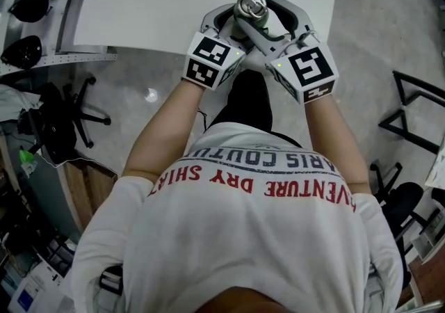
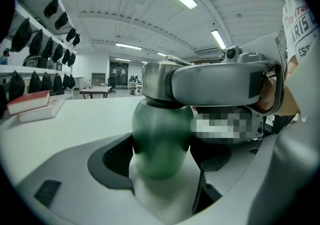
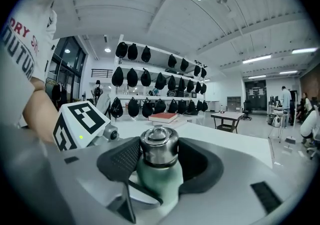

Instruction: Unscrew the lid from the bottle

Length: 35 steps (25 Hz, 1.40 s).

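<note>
Two grippers meet over the near edge of the white surface (image 1: 160, 5), and between them we hold the bottle (image 2: 161, 141) upright. The left gripper (image 2: 161, 169) has its jaws pressed against the bottle's green body from both sides, low down, below the shoulder. The right gripper (image 3: 159, 156) reaches in from the right and sits higher. Its dark ribbed pads (image 3: 122, 156) clamp the steel lid (image 3: 159, 144), which still sits on the neck with its ring handle on top. From the left gripper view we see a grey jaw of the right gripper wrapped across the lid.

From above, the lid shows as a shiny round cap between the two sets of jaws. The left marker cube (image 1: 209, 60) and the right marker cube (image 1: 312, 68) lie just near of it, almost touching each other. We cannot tell whether the bottle's base rests on the surface or hangs clear of it.

Far back on the surface lies a red book (image 3: 163, 117). Behind it, rows of dark helmets (image 3: 150, 79) hang on a wall rack. A black office chair (image 1: 69, 120) stands on the floor to the left.
</note>
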Each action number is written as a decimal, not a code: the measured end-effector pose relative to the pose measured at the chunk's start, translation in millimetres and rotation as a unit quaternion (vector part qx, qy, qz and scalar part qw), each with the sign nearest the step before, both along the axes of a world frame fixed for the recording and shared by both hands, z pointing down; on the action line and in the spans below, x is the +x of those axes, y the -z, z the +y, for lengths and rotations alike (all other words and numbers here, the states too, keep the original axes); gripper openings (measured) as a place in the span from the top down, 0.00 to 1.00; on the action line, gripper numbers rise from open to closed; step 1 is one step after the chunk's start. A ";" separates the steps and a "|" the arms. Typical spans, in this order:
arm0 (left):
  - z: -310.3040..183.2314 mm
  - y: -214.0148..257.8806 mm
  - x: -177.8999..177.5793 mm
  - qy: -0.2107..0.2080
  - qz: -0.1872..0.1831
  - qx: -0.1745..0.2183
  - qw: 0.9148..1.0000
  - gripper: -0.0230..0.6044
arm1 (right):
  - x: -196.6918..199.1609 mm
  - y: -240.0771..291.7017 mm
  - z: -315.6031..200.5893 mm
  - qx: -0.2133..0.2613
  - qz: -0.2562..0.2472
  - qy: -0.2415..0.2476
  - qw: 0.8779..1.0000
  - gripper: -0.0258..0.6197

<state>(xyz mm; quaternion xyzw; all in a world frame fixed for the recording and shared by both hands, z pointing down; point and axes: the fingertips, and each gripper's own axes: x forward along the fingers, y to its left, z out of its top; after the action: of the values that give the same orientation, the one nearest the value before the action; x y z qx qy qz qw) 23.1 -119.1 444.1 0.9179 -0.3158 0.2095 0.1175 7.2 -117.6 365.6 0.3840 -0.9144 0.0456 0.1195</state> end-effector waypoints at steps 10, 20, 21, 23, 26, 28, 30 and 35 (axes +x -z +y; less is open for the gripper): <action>-0.1 1.0 -2.5 -0.005 0.003 -0.003 1.000 0.37 | -3.9 0.5 0.1 0.014 0.012 0.025 1.000 0.60; -0.9 -0.4 -2.4 -0.065 -0.008 -0.010 0.998 0.37 | -5.2 -1.2 -0.6 0.004 0.023 0.080 0.996 0.60; -0.9 -0.6 -2.7 -0.074 -0.009 -0.012 0.997 0.37 | -5.7 -1.5 -0.7 0.002 0.025 0.088 0.996 0.60; -0.8 -1.1 -3.0 -0.093 -0.011 -0.014 0.996 0.37 | -6.3 -1.8 -1.1 -0.002 0.028 0.103 0.994 0.60; -0.9 -2.2 -3.2 -0.126 -0.018 -0.019 0.992 0.37 | -6.9 -2.1 -2.4 -0.007 0.033 0.126 0.991 0.60; -1.3 -2.6 -2.7 -0.149 -0.024 -0.022 0.988 0.37 | -6.9 -2.2 -3.2 -0.012 0.036 0.142 0.989 0.60; -2.2 -2.1 -1.4 -0.172 -0.029 -0.025 0.984 0.37 | -6.1 -1.6 -4.2 -0.015 0.040 0.159 0.986 0.60; -0.3 -2.3 0.7 -0.230 -0.042 -0.029 0.972 0.37 | -4.6 -1.8 -3.2 -0.022 0.056 0.201 0.978 0.60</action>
<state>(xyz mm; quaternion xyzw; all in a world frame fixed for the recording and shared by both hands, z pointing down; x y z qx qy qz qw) 23.8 -119.4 446.4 0.9524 -0.0946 0.2788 0.0795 2.6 -120.8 367.4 0.1920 -0.9635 0.0193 0.1854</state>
